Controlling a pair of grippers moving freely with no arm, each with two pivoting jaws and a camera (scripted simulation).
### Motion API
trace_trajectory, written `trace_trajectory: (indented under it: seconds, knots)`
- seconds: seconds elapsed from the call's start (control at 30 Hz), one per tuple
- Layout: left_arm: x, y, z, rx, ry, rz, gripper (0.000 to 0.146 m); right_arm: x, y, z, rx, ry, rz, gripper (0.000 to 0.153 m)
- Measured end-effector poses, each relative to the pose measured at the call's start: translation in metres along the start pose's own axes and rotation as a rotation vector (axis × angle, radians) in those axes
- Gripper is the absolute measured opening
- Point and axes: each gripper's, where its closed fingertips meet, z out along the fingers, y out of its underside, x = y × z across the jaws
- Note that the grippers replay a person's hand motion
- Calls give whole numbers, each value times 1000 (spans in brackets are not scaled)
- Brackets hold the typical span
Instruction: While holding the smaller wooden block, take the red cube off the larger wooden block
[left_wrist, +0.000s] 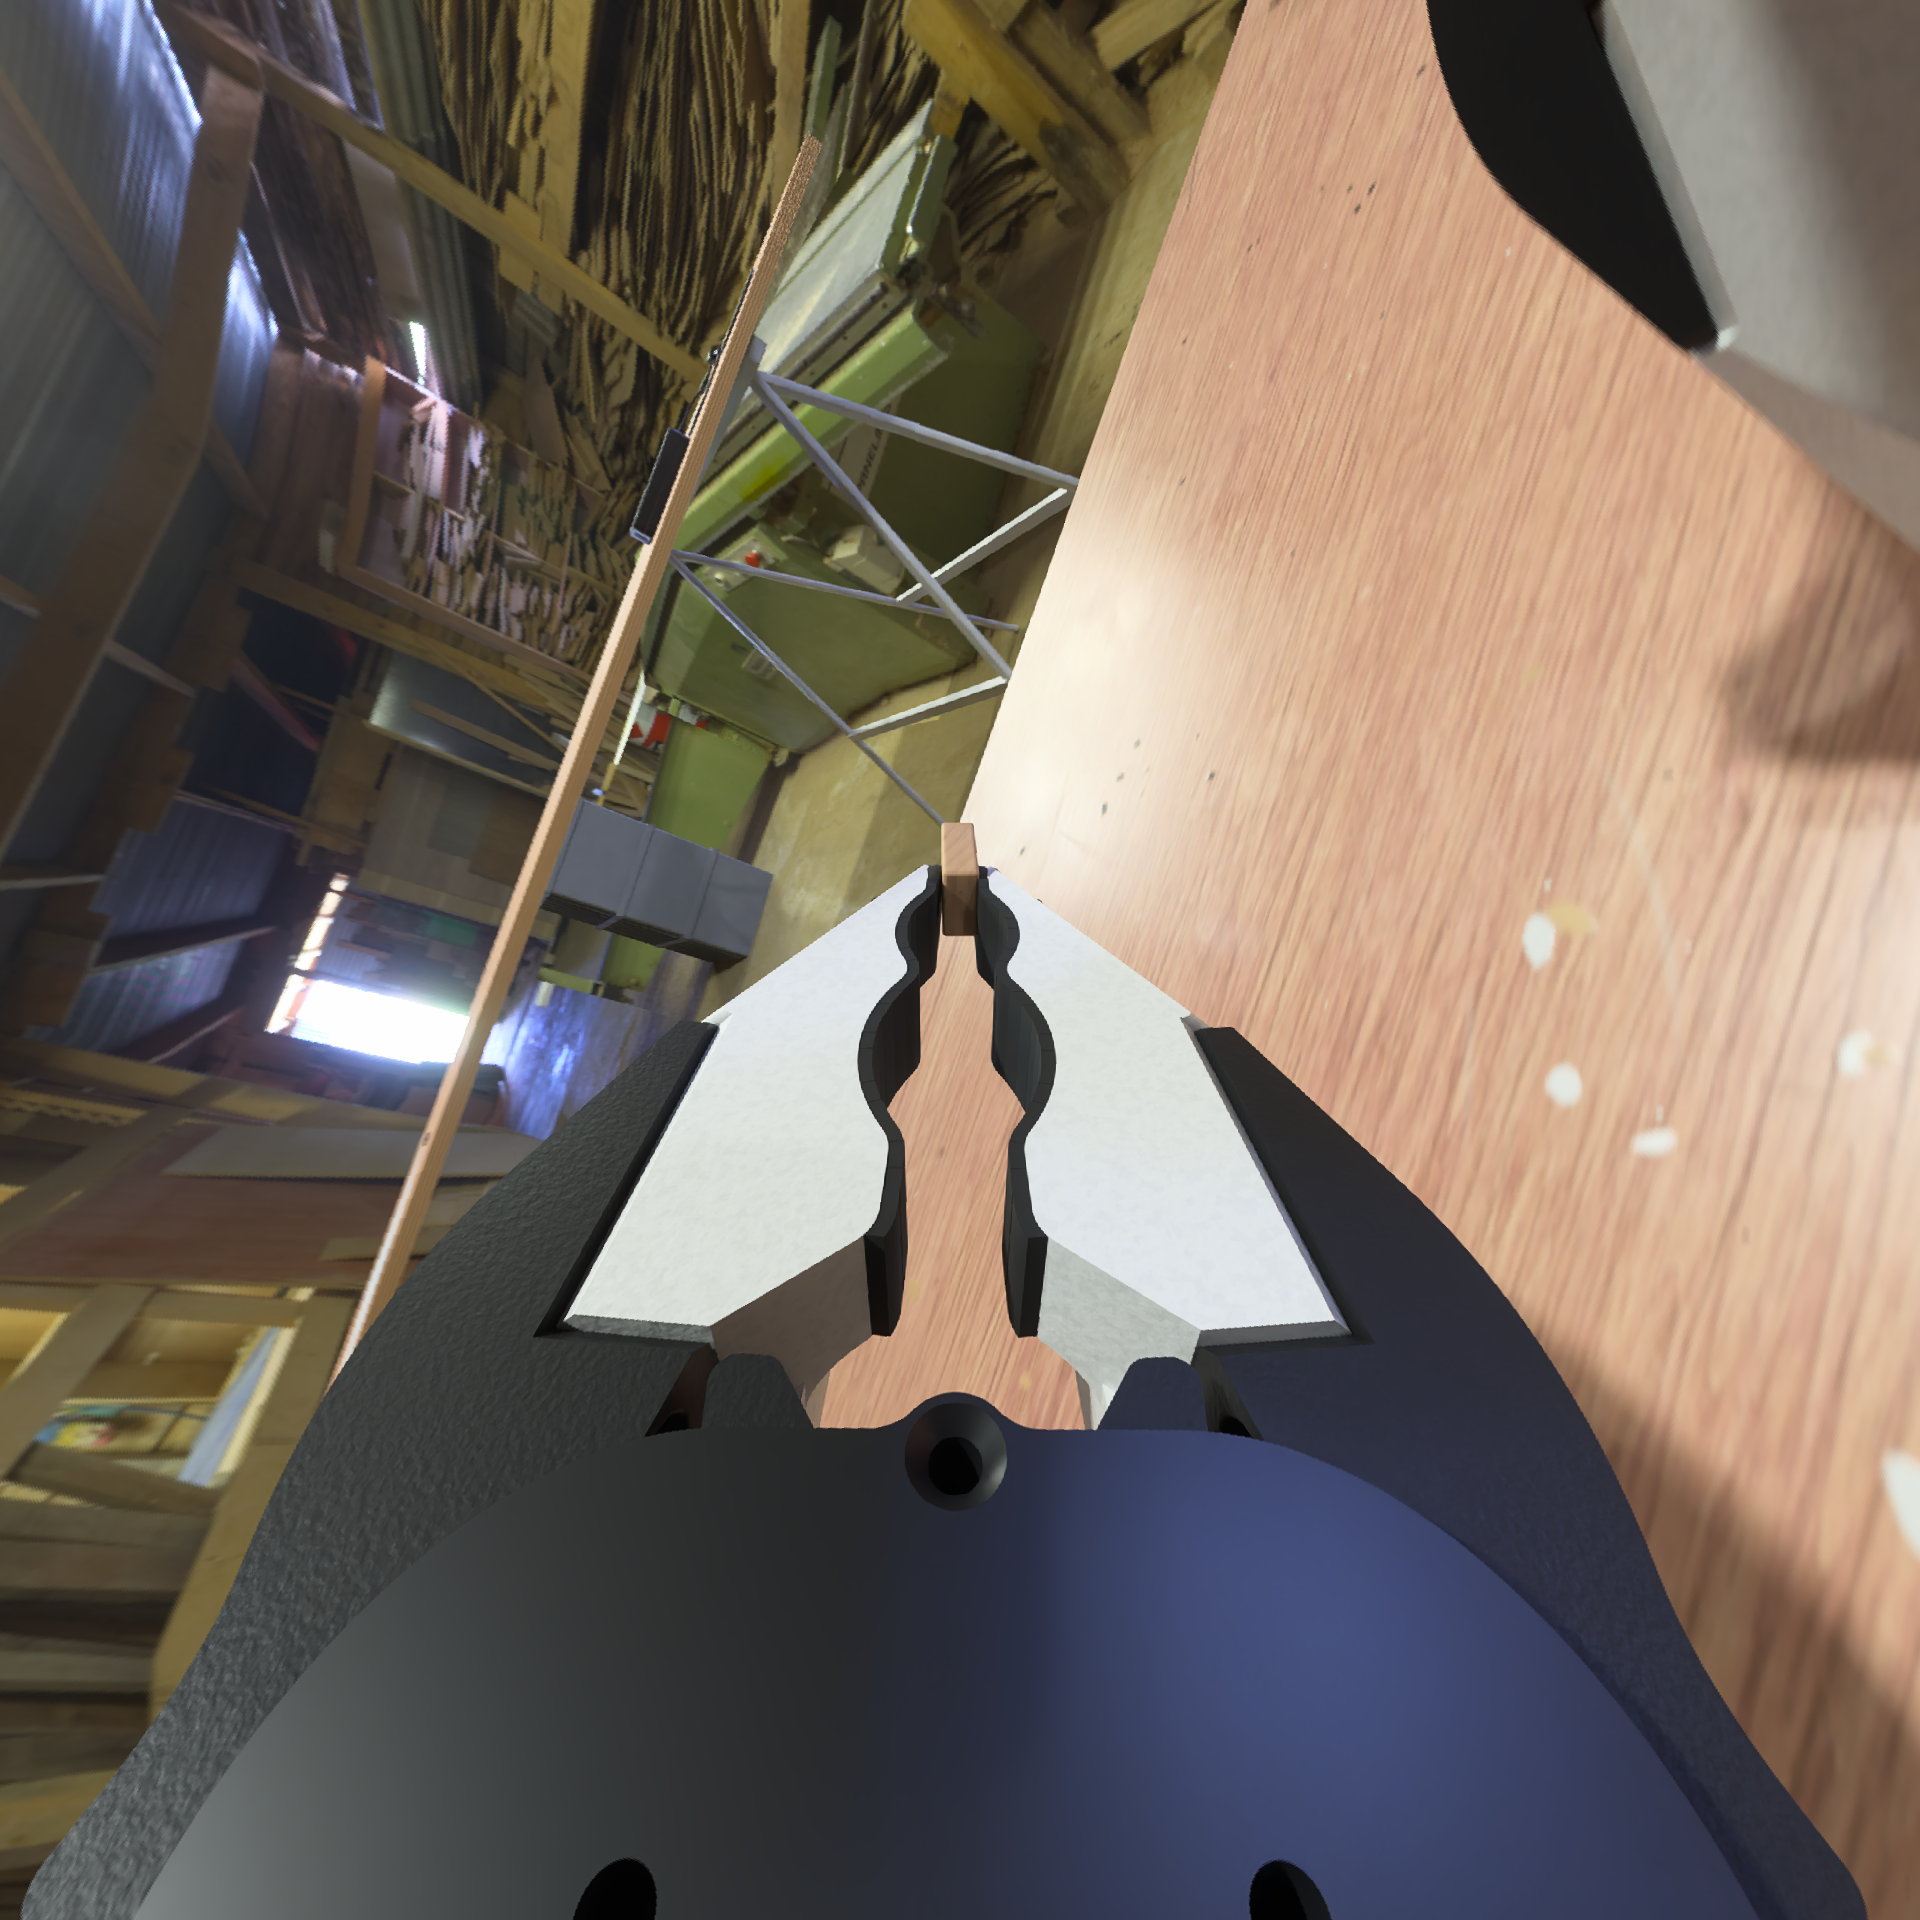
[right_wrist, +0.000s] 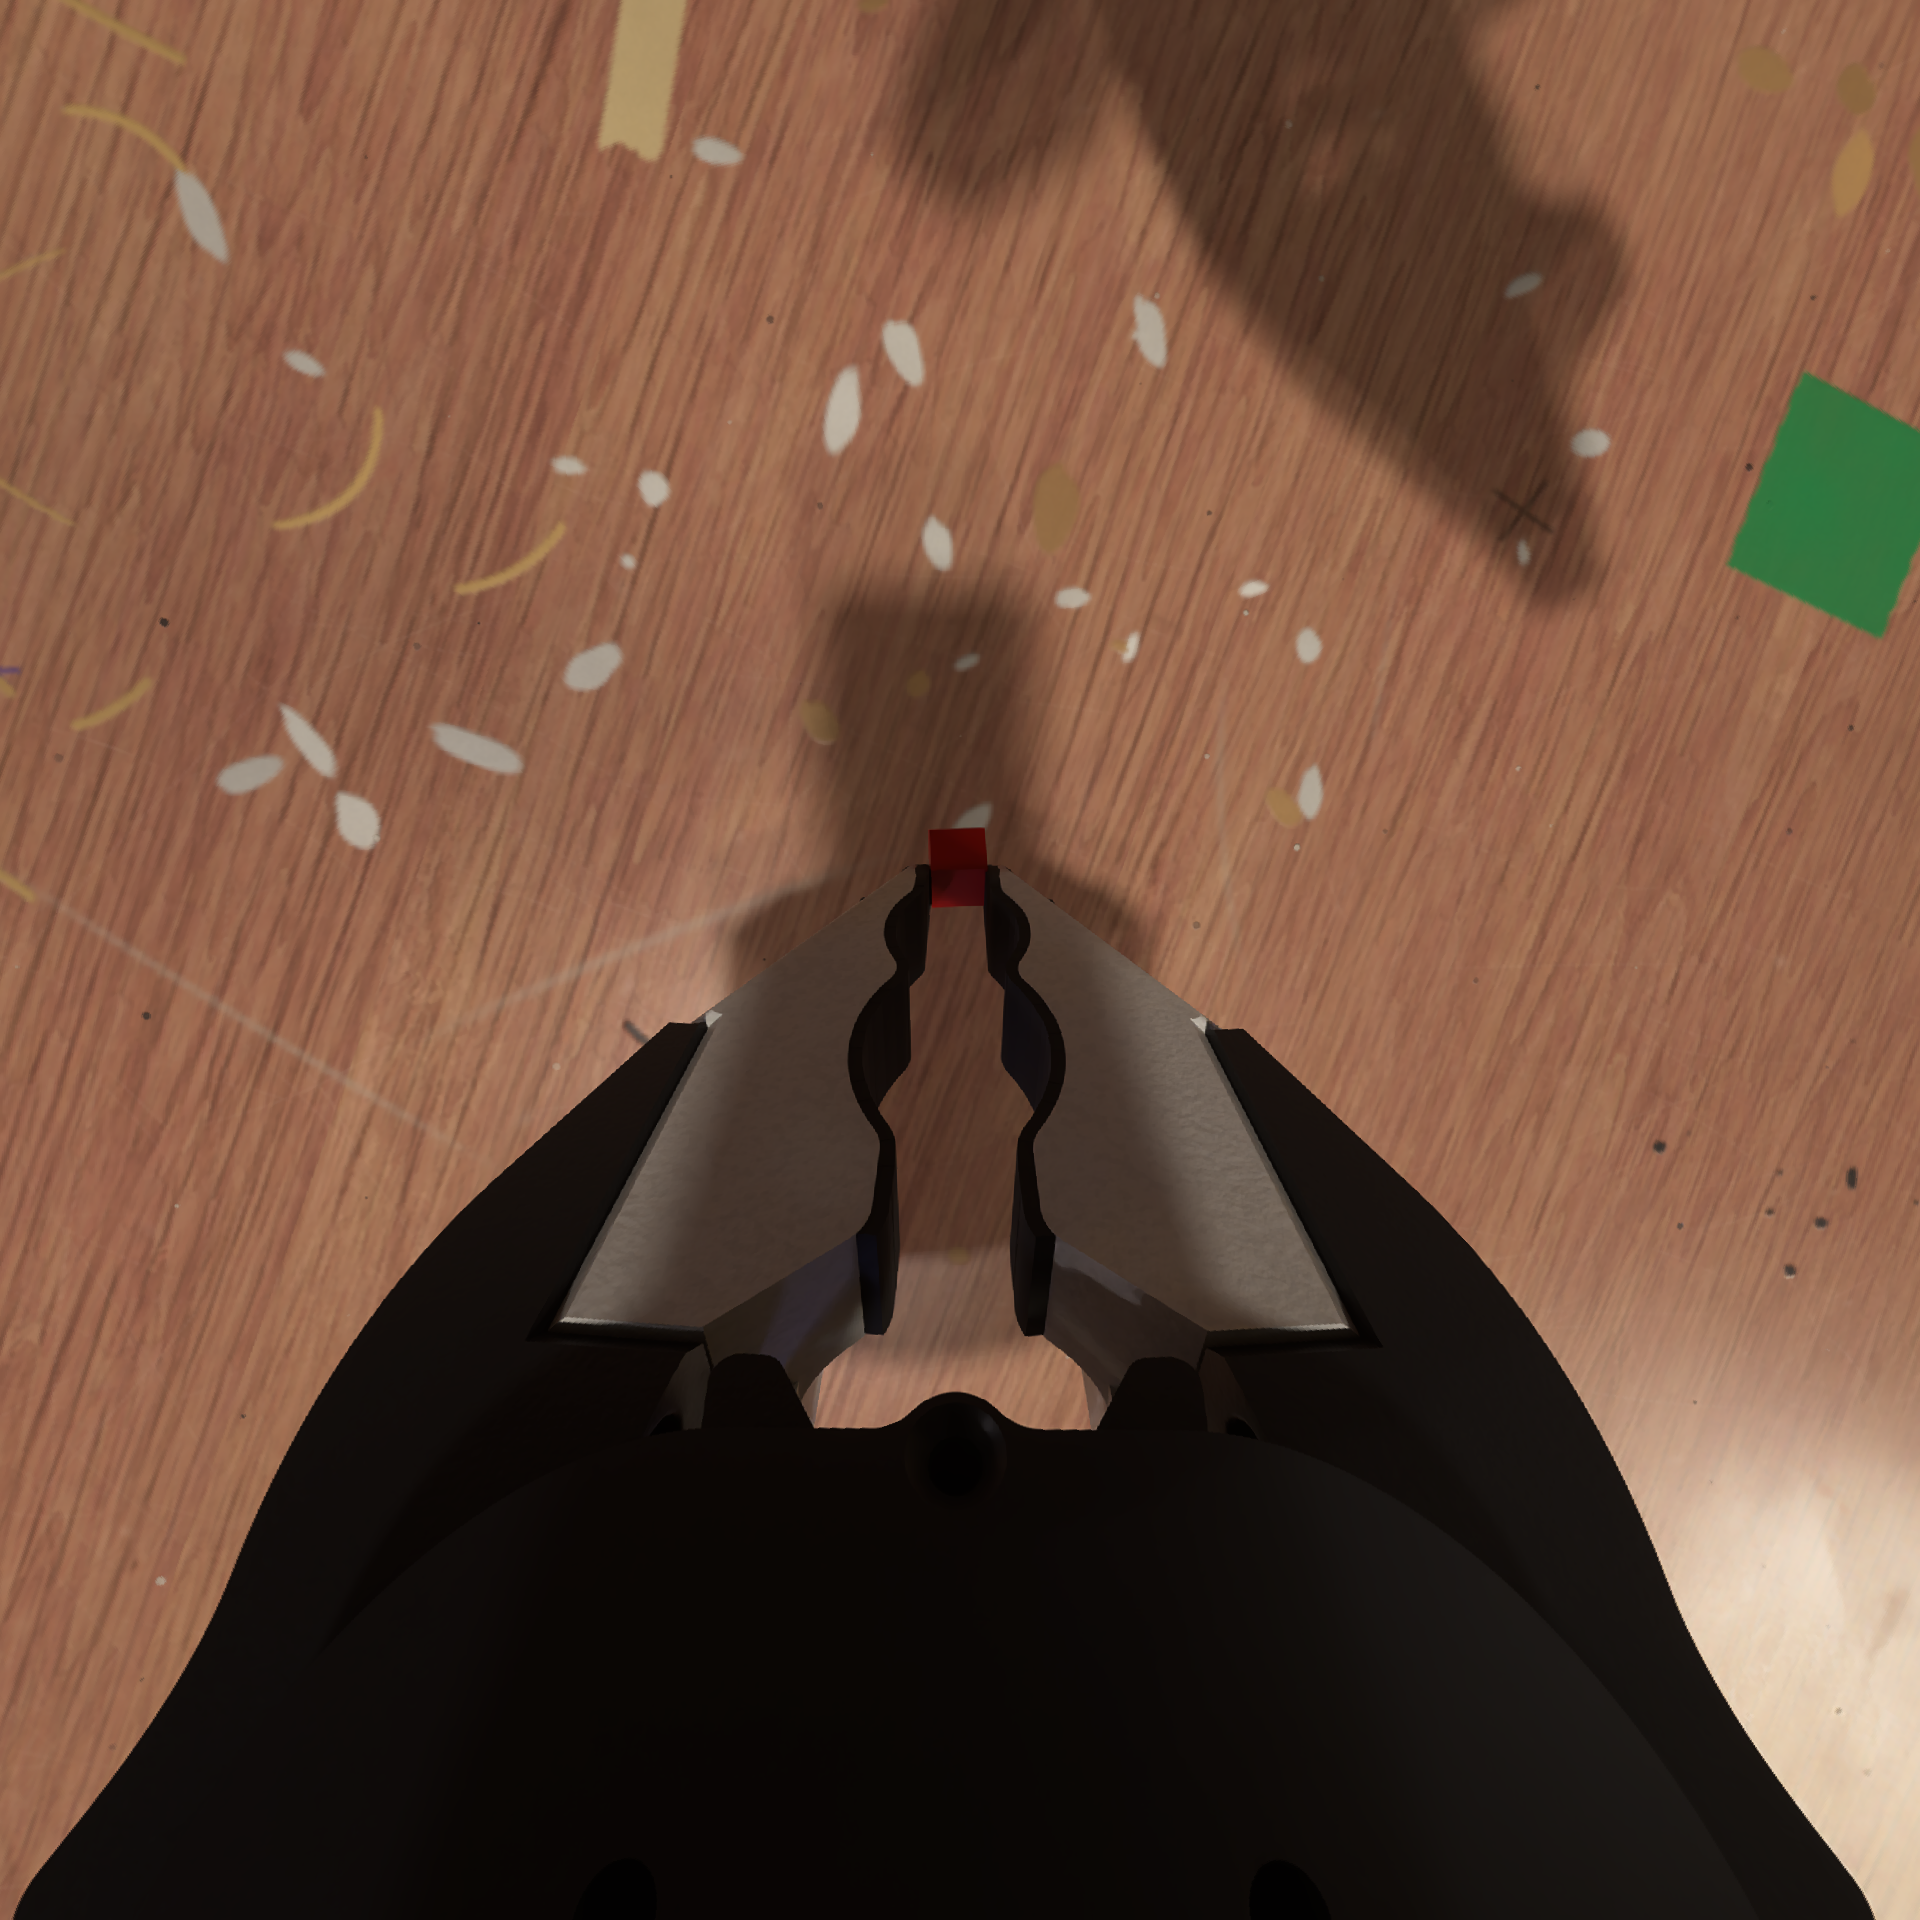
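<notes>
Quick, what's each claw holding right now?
Left gripper: closed on the smaller wooden block.
Right gripper: closed on the red cube.

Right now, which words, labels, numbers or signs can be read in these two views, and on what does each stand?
green machine: faint lettering on its side, too blurred to read.
red and white sticker: too small to read.
cross mark on the table: a drawn sign only, no words.
red cube, smaller wooden block: no writing.
</notes>
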Motion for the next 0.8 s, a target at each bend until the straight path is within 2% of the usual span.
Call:
trace_trajectory:
  seconds: [0.23, 0.37, 0.8]
  knots:
    - [2, 23, -32, 63, -10, 82, 5, 4, -4, 2, -28, 8, -14, 10]
    - [16, 24, -29, 91, 43, 101, 5, 9, -9, 4, -38, 10, -22, 10]
    - [21, 11, -21, 109, 57, 122, 5, 7, -7, 18, -80, -38, -60, 10]
